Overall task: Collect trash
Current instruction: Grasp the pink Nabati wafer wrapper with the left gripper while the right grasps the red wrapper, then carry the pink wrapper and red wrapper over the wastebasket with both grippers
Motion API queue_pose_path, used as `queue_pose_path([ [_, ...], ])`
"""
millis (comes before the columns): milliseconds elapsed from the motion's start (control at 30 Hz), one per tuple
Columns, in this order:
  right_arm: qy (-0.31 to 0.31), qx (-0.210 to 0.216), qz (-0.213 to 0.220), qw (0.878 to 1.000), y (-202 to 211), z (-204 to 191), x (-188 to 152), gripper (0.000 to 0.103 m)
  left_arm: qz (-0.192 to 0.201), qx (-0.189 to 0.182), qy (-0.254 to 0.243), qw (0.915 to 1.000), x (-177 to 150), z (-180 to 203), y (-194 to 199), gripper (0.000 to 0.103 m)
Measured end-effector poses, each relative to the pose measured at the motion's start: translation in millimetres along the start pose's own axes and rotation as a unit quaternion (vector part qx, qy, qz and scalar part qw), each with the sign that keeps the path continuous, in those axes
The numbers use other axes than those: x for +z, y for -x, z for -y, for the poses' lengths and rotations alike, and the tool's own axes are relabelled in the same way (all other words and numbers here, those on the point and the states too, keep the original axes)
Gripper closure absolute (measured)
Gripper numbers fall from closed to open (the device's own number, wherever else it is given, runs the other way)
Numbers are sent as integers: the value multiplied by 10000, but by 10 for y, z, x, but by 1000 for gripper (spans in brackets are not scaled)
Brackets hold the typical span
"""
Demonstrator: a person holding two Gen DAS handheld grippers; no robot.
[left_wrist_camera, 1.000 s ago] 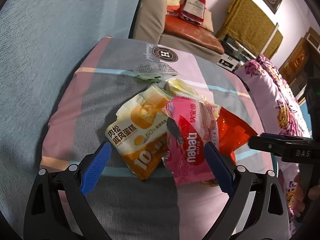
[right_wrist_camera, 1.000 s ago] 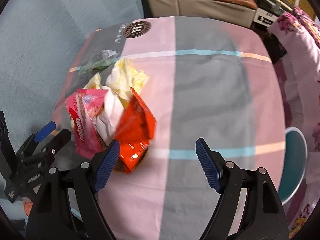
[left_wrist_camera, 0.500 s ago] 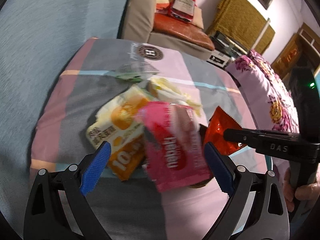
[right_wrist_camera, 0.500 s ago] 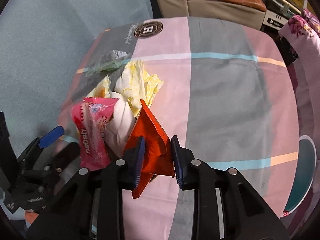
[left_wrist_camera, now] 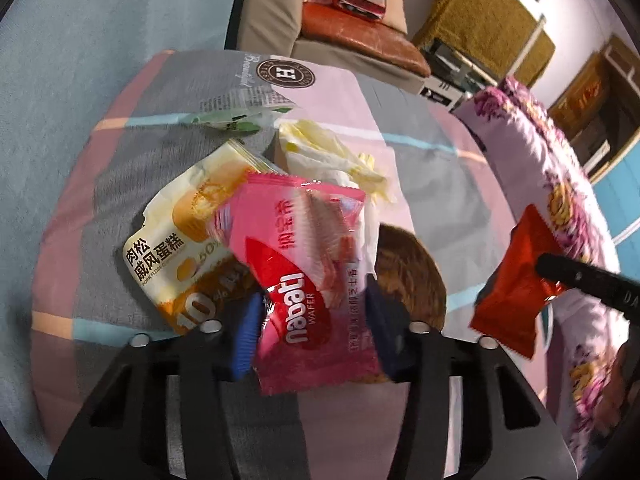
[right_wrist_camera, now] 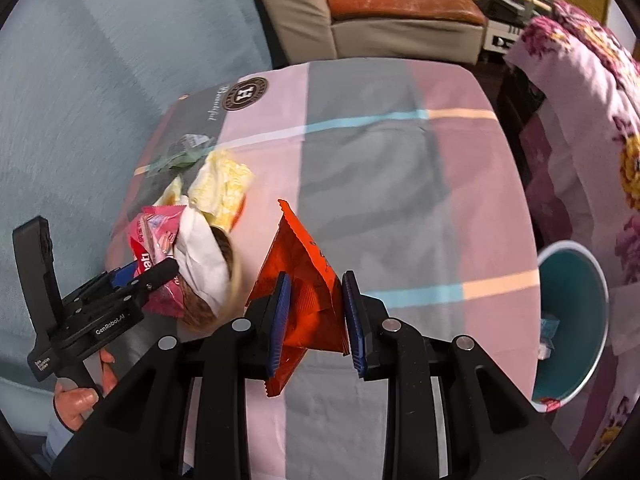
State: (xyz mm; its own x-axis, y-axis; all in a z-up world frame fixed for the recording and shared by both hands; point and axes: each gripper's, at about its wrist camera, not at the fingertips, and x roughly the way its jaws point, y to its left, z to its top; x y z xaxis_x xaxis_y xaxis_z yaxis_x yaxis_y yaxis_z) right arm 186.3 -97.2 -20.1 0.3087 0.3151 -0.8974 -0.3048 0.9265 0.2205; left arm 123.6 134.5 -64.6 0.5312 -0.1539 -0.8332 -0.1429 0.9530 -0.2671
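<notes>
Left wrist view: my left gripper [left_wrist_camera: 312, 320] is clamped on the pink Nabati wafer wrapper [left_wrist_camera: 308, 276], which stands between the blue pads, lifted over the pile. Under it to the left lies the yellow cake wrapper [left_wrist_camera: 180, 248]; farther off, crumpled pale yellow paper [left_wrist_camera: 332, 152] and a green-printed wrapper [left_wrist_camera: 236, 116] on the striped tablecloth [left_wrist_camera: 432, 168]. A brown round basket [left_wrist_camera: 412, 268] shows just right of the pink wrapper. Far right, the red wrapper [left_wrist_camera: 516, 284] hangs off the table. Right wrist view: my right gripper [right_wrist_camera: 314, 312] is closed on the red wrapper [right_wrist_camera: 304, 276], held clear above the cloth. A teal bin [right_wrist_camera: 576, 304] stands at the right edge, beside the table.
</notes>
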Motion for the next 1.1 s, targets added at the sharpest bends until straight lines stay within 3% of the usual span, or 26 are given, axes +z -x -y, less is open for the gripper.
queue_pose_path([
  [233, -204, 23, 81, 9998, 109, 237, -126, 78, 281, 109, -76, 9995, -75, 49, 293, 63],
  [400, -349, 55, 183, 9992, 213, 375, -199, 78, 427, -59, -196, 9989, -103, 198, 489, 63],
  [733, -695, -98, 636, 9955, 616, 782, -351, 78, 309, -514, -930, 9939, -111, 988, 424, 63],
  [1100, -1317, -316, 1107, 9846, 1024, 1550, -595, 77, -25, -951, -1896, 9773, -218, 2136, 74, 63],
])
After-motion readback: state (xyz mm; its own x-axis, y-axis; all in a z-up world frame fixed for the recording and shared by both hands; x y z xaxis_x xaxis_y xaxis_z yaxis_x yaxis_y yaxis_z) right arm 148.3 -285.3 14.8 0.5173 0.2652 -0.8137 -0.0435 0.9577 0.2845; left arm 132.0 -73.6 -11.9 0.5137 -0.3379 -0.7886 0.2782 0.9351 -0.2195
